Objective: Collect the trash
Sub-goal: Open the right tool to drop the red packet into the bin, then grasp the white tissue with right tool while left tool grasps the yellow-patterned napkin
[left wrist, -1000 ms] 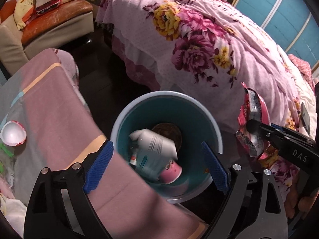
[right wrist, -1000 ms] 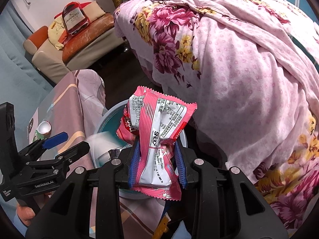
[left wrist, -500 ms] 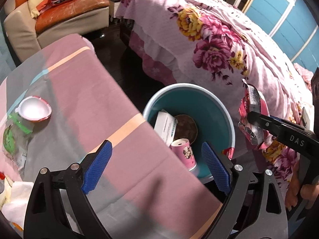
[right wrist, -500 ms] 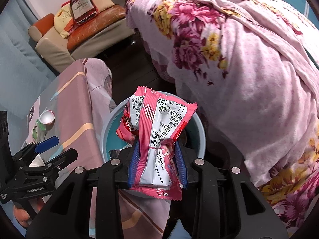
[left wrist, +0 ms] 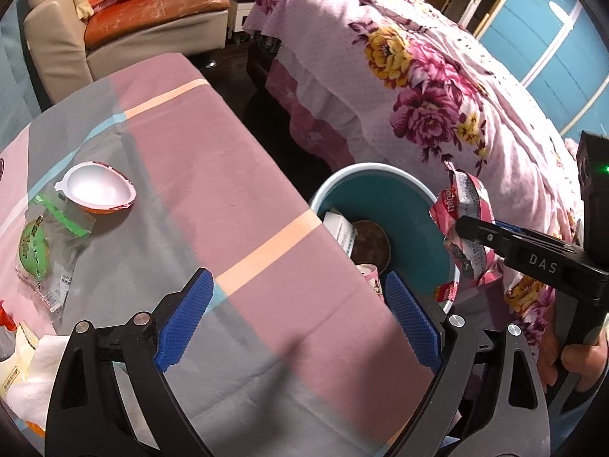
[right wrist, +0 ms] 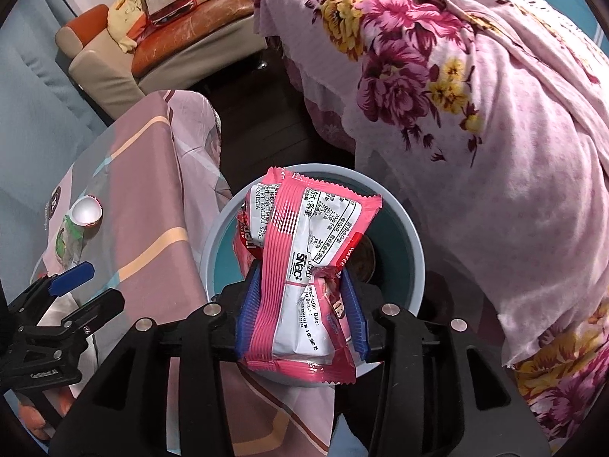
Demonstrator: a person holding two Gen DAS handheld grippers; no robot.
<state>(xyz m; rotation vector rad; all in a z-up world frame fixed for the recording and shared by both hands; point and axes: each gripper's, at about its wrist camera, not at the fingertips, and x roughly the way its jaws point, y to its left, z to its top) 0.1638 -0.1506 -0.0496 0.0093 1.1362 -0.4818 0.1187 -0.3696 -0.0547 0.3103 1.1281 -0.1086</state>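
Note:
A pink and white wafer wrapper [right wrist: 300,278] sits between the blue pads of my right gripper [right wrist: 300,270], right above the round teal bin [right wrist: 416,251]. Its jaws are opening, and the pads still touch the wrapper's sides. In the left wrist view the same wrapper [left wrist: 466,224] hangs at the bin's [left wrist: 365,167] right rim. My left gripper [left wrist: 297,278] stands open and empty over the tablecloth's corner, beside the bin. A white carton [left wrist: 342,228] and a pink cup [left wrist: 371,274] lie inside the bin.
On the pink and grey tablecloth [left wrist: 182,144] lie a white egg-shaped shell [left wrist: 97,190], a green snack packet [left wrist: 36,251] and crumpled tissue [left wrist: 34,373]. A bed with a flowered cover [left wrist: 418,87] stands close behind the bin. A sofa [left wrist: 152,19] is at the far left.
My left gripper has slid from over the bin to over the table, bringing the shell and green packet into view. My right gripper has come over the bin and its pads stand wider.

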